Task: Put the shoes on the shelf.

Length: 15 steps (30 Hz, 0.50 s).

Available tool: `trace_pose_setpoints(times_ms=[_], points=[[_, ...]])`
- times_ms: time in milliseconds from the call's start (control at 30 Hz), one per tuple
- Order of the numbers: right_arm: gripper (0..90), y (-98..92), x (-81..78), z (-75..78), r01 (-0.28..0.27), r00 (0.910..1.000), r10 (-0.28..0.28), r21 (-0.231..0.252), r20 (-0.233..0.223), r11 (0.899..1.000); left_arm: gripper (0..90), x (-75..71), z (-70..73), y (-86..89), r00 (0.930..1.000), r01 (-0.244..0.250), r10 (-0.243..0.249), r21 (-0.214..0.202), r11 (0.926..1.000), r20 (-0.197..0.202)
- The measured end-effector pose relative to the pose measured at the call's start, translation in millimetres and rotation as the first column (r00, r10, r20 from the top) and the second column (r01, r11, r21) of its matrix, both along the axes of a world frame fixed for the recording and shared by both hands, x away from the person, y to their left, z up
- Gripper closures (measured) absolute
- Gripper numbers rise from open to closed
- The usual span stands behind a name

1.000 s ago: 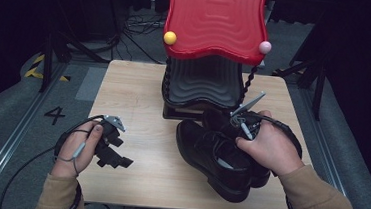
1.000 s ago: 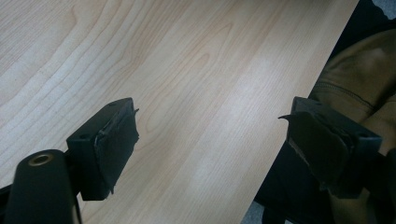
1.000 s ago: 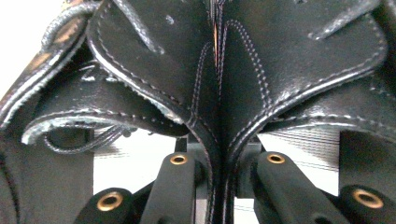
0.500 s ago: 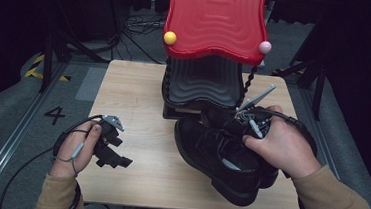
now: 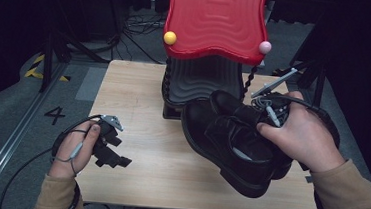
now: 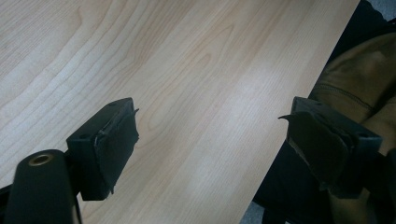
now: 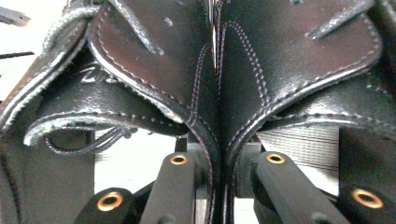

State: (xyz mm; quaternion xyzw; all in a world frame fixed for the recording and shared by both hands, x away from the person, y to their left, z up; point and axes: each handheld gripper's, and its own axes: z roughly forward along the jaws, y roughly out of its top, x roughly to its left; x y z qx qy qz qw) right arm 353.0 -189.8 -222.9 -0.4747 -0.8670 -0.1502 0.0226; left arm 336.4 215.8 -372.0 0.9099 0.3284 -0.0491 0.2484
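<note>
Black leather shoes (image 5: pixel 236 138), a pair held side by side, were lifted over the right part of the table (image 5: pixel 140 86), toes pointing toward the near edge and heels up by the right hand (image 5: pixel 301 136). The right hand-held gripper (image 5: pixel 268 108) was clamped on the shoes: in the right gripper view its two jaws stood close together, pinching the inner walls of both shoes (image 7: pixel 219 93) where they met, with the stitched collars and loose laces spreading to either side. A grey plate stuck out from that gripper toward the far right.

Behind the shoes, at the far middle of the table, stood a dark ribbed stand (image 5: pixel 200 80) carrying a red wavy tray (image 5: pixel 215 21), with a yellow ball (image 5: pixel 169 37) at its left corner and a pink ball (image 5: pixel 264 47) at its right.

The left hand (image 5: pixel 72 148) rested near the table's left front edge, holding the left hand-held gripper (image 5: pixel 112 154). Its jaws were wide apart with only bare wood (image 6: pixel 196 93) between them, well apart from the shoes. A tan sleeve (image 6: pixel 359 88) showed past the table's edge there.
</note>
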Motion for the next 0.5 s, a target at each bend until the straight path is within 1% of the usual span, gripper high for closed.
trace_pose_setpoints(times_ms=[167, 367, 500], points=[[81.4, -4.5, 0.0, 14.0, 0.007, 0.9999, -0.007, 0.004, 0.012, 1.000, 17.0, -0.2, 0.1, -0.6, 1.0000, 0.000, 0.000, -0.002, 1.0000, 0.001], [81.5, -8.7, 0.0, 30.4, 0.009, 0.9997, -0.010, 0.030, 0.024, 0.999, 17.0, -1.2, -0.2, 1.3, 1.0000, -0.003, 0.003, -0.002, 1.0000, -0.001], [81.5, -8.8, -1.7, 41.8, 0.006, 0.9995, -0.006, 0.026, 0.032, 1.000, 17.0, -2.2, -0.8, 2.3, 1.0000, -0.006, 0.006, -0.002, 1.0000, 0.000]])
